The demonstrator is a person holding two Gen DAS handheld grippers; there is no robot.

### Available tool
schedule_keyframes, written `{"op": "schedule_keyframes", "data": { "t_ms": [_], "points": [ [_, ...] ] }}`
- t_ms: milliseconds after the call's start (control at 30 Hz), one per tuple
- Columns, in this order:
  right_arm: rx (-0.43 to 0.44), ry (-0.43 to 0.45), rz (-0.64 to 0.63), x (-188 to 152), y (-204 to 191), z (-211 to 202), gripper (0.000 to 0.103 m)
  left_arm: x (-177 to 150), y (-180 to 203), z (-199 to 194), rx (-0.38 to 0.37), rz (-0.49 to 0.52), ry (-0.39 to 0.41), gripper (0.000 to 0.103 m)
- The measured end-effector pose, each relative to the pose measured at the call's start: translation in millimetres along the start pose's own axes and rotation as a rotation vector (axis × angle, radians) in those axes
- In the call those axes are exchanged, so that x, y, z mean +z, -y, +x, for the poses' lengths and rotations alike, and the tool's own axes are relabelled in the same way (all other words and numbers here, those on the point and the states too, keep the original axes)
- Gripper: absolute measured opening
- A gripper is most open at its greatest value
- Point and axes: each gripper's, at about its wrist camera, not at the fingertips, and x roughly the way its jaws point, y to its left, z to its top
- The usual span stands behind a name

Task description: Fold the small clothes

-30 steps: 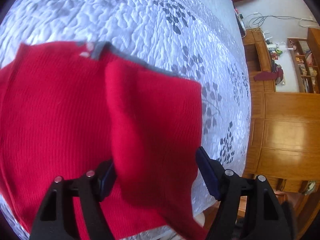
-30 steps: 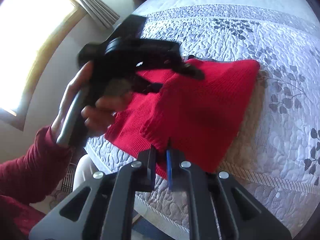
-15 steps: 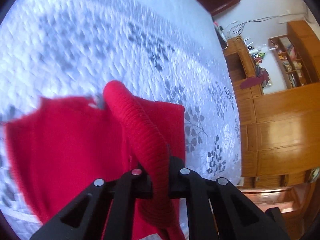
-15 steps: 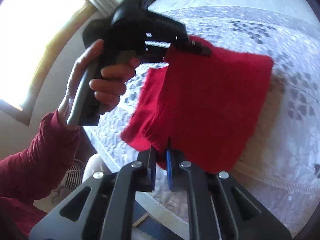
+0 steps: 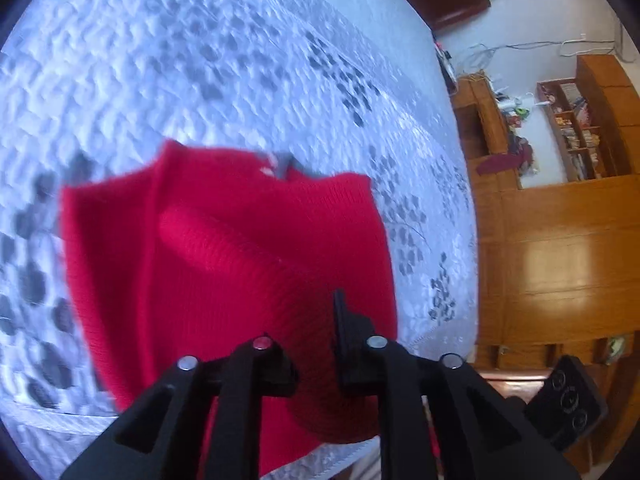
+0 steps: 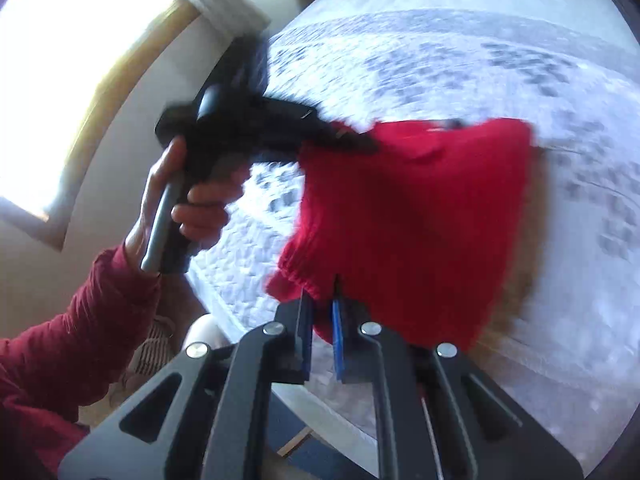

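Observation:
A small red knitted sweater hangs lifted over a white quilted bed. My left gripper is shut on a thick roll of its fabric, which bulges between the fingers. In the right wrist view the sweater hangs as a sheet. My right gripper is shut on its ribbed lower corner. The left gripper shows there holding the upper left corner, with a hand around its handle.
The bed's near edge runs below the sweater. A wooden cabinet and shelves stand right of the bed. A window is at the left. My red-sleeved arm is at lower left.
The left gripper closed on the sweater, and both grippers lifted it off the bed and carried it up and away across the bed. The right gripper kept its hold.

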Motion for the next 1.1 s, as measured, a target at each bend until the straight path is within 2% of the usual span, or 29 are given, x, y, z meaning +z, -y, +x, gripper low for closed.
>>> {"op": "schedule_keyframes", "data": {
  "t_ms": [133, 267, 367, 433, 500, 600, 700, 767, 800, 833, 900, 967, 1100],
  "points": [
    [-0.075, 0.027, 0.041, -26, 39, -34, 0.007, -8, 25, 27, -0.066, 0.041, -0.042, 0.027],
    [-0.081, -0.005, 0.104, -51, 65, -26, 0.007, -10, 52, 65, -0.01, 0.082, -0.101, 0.027],
    [-0.072, -0.037, 0.129, -63, 75, -9, 0.007, -10, 57, 80, 0.033, 0.069, -0.122, 0.027],
    [-0.071, -0.045, 0.135, -67, 78, -1, 0.007, -10, 55, 85, 0.045, 0.053, -0.124, 0.027],
    [-0.086, -0.038, 0.129, -67, 75, 1, 0.007, -8, 58, 84, 0.027, 0.049, -0.113, 0.026],
    [-0.09, 0.0, 0.114, -67, 70, -6, 0.008, -8, 71, 78, -0.013, 0.105, -0.056, 0.024],
    [-0.081, -0.023, 0.106, -66, 65, 4, 0.008, -7, 65, 81, 0.101, 0.132, -0.052, 0.023],
    [-0.076, -0.06, 0.109, -68, 64, 19, 0.009, -8, 46, 82, 0.171, 0.072, -0.068, 0.024],
    [-0.078, -0.068, 0.108, -67, 63, 22, 0.009, -10, 34, 78, 0.182, 0.036, -0.074, 0.027],
    [-0.078, -0.075, 0.104, -67, 61, 27, 0.009, -13, 26, 74, 0.168, 0.011, -0.074, 0.028],
    [-0.074, -0.077, 0.102, -66, 60, 30, 0.009, -18, 15, 65, 0.122, -0.017, -0.073, 0.039],
    [-0.077, -0.076, 0.1, -65, 57, 31, 0.009, -20, 11, 62, 0.075, -0.032, -0.072, 0.044],
    [-0.08, -0.06, 0.102, -63, 57, 22, 0.009, -19, 13, 74, 0.038, -0.04, -0.082, 0.046]
  ]
}}
